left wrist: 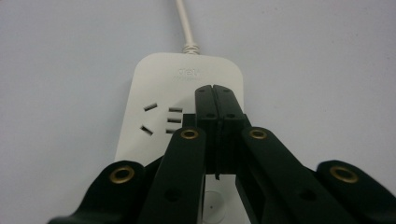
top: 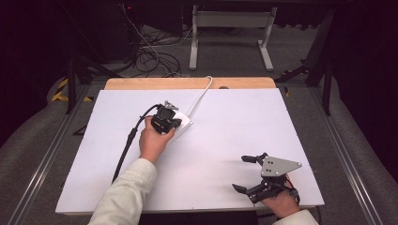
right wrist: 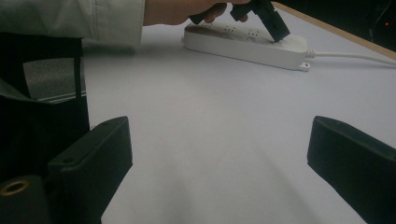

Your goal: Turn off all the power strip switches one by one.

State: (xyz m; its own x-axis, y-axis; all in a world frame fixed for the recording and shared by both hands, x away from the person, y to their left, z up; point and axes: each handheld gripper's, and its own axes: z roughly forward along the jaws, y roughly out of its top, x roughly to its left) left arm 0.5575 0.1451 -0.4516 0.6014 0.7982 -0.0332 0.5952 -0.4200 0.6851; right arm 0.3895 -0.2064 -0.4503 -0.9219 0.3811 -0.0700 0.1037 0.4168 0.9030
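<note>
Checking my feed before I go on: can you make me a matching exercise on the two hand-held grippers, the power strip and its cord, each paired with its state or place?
Things:
1. left hand-held gripper
2. right hand-held gripper
3. power strip
4. cord

States or places:
A. runs off toward the table's far edge
B. jaws wide apart, nothing between them
C. jaws shut, tips down on the white casing
D. lies flat on the white table top

Pairs: 1-C, 2-B, 3-D, 4-A

White table (top: 234, 154), grey carpet (top: 225, 54), tangled floor cables (top: 150, 56), dark room
</note>
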